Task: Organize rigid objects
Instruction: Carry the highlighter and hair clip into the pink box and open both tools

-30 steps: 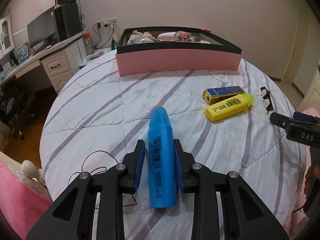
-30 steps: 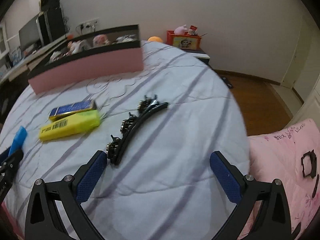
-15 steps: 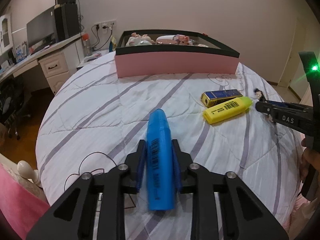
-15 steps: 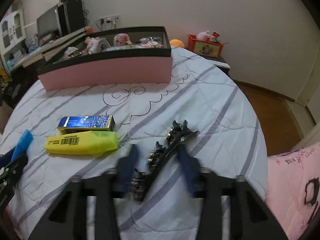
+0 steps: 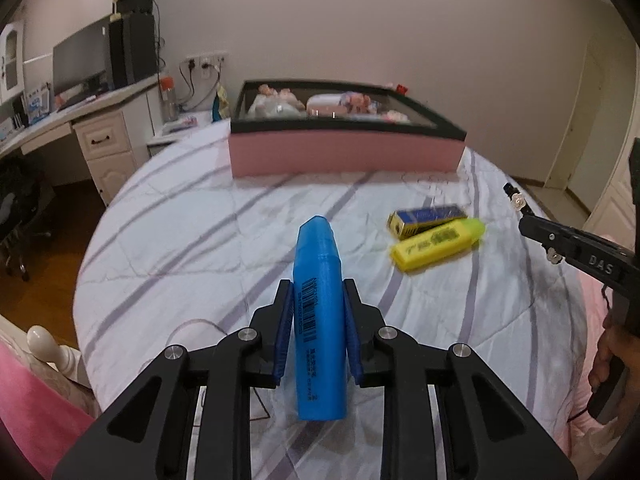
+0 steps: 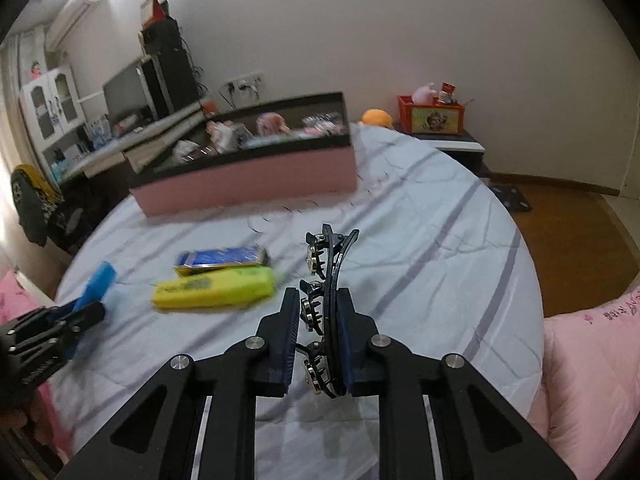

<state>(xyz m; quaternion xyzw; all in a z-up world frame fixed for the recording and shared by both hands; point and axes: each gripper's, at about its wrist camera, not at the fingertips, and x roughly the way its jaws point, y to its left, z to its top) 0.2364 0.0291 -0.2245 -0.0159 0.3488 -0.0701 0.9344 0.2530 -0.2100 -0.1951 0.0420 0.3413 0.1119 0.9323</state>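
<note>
While both tongs are clenched on their loads above a round bed (image 5: 192,240) with a striped white quilt, the left gripper (image 5: 316,328) grasps a blue highlighter (image 5: 318,320) by its middle, cap end pointing away toward the far side of the bed. Its blue pads (image 5: 285,332) press on either flank of the pen, which is clear of the quilt. On the right, the right gripper (image 6: 318,340) clamps a black hair clip (image 6: 328,292) studded with small round ornaments; the clip stands on edge between the pads, its forked tip sticking out beyond them. Left on the quilt between the two tools, a yellow highlighter (image 5: 438,242) lies on its side, touching a blue and gold box (image 5: 426,218) just behind it. At the far edge of the bed sits a long pink storage box (image 5: 344,152) with a black rim, filled with small items too blurred to name. A desk (image 5: 60,128) with a monitor (image 5: 80,64) stands by the left wall, and a person's hand (image 5: 608,356) shows at the right edge of the left view, wrapped round the other tool's handle.
</note>
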